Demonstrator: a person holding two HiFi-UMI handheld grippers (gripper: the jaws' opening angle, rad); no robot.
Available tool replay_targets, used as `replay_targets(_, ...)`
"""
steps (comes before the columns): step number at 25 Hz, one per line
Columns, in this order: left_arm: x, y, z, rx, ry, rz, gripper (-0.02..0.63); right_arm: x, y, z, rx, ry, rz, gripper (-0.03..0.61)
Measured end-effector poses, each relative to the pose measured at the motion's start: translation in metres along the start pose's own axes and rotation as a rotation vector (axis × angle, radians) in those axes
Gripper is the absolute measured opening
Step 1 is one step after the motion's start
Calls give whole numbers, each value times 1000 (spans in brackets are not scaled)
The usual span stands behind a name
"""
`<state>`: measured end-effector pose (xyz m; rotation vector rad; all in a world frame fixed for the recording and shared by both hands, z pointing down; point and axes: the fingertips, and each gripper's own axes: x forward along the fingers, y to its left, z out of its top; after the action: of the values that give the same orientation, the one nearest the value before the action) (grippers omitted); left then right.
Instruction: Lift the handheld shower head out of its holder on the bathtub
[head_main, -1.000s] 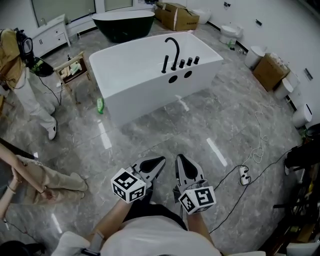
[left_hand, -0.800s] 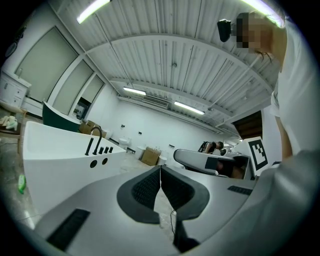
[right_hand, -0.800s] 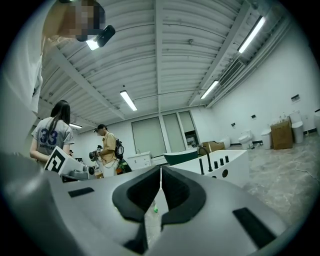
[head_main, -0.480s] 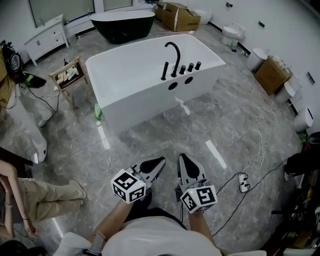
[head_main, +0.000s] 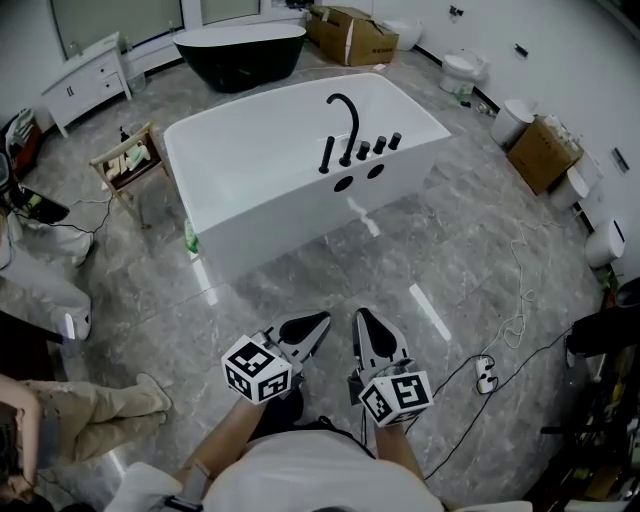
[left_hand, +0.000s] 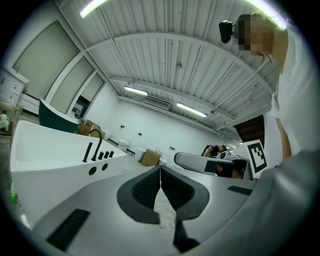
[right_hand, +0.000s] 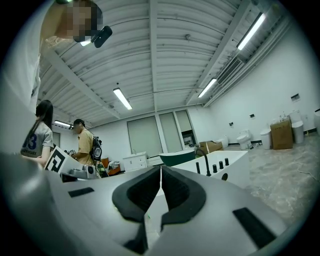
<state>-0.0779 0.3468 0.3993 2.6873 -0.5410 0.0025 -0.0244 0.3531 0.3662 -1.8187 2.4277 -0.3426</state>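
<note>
The white tub (head_main: 290, 200) stands across the grey marble floor (head_main: 330, 270), at about 12 o'clock from the two tongs and well apart from them. On its near rim the black shower head (head_main: 326, 155) stands upright as a slim rod; it seems to sit in its holder, though the holder itself is too small to make out from here. The curved black spout (head_main: 346, 120) rises just beside it at 3 o'clock, and three short black knobs (head_main: 379, 145) carry on in a row further toward 3 o'clock. Two dark round holes (head_main: 358, 178) show in the tub wall below them. The person holds both tongs low in front of the body, pointing level toward the tub. The left tongs (head_main: 322, 320) are pinched narrow, pads meeting, with nothing between them; the right tongs (head_main: 360, 318) are the same, pressed together and empty, and sit just beside the left at 3 o'clock. A black tub (head_main: 240, 50) stands beyond the white one at 11 o'clock, with a cardboard box (head_main: 352, 32) at 1 o'clock of it. A green bottle (head_main: 190, 236) stands on the floor by the white tub's left corner, near a small wooden stool (head_main: 130, 160). A white cable (head_main: 518, 290) trails over the floor at 3 o'clock of the tongs.
</note>
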Motion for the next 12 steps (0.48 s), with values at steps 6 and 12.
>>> replay_targets(6,11,22,12,-1,-1,1,12,25,-7,6,0,0,-6,18)
replay_targets(12,16,43,21,1,-4,2,12,49,-10,12,-8,-15,14,18)
